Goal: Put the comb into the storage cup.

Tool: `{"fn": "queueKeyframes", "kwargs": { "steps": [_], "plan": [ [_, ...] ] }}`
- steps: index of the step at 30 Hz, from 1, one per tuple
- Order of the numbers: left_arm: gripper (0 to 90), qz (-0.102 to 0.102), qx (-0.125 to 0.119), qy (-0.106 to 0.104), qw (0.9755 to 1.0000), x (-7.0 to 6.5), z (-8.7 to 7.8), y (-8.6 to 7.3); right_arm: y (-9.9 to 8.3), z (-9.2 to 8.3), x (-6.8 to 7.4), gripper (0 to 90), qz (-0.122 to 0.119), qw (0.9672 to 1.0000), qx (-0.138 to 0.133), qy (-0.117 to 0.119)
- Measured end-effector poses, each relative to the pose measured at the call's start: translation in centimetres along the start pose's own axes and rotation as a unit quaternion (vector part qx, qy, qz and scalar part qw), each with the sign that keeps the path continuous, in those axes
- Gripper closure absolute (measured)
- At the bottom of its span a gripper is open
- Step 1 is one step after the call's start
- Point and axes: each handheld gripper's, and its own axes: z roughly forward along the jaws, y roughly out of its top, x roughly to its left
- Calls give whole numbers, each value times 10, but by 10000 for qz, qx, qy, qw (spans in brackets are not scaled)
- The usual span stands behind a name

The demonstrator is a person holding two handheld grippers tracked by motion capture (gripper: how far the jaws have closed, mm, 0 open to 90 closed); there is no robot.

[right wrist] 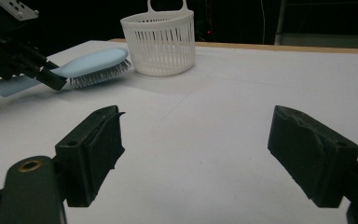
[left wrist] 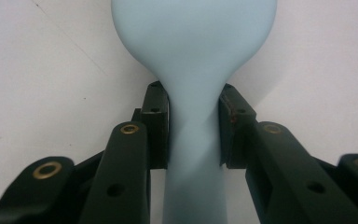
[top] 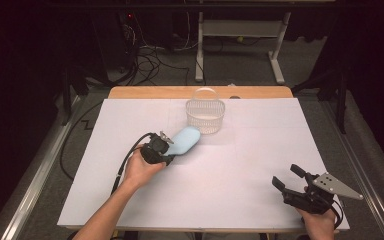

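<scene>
The left gripper [top: 166, 149] is clamped on the light blue hairbrush's [top: 185, 140] handle, bristles down, its head just near of the white basket [top: 206, 116]. The right gripper [top: 291, 180] rests at the near right, jaws apart.

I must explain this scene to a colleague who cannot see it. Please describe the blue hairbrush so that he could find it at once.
Start at the white sheet over the table, then find the white slatted basket near its far edge. Just left of the basket and nearer the person lies the hairbrush, bristles down, its handle clamped in the left gripper. It is the one pale blue thing there.
</scene>
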Motion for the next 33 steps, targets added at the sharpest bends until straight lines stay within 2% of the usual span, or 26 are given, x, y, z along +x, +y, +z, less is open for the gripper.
{"fn": "queueKeyframes", "kwargs": {
  "steps": [8,18,33],
  "plan": [
    [687,-96,-306,-123,9994,-2,-9,-6,0,0,0,184,-1,10000,3,-7],
    [687,-139,-530,-234,9982,-4,-17,-15,0,0,0,184,10,10000,6,-21],
    [688,-234,-959,-369,9944,-11,-31,-30,0,1,0,183,19,10000,13,-52]
  ]
}}
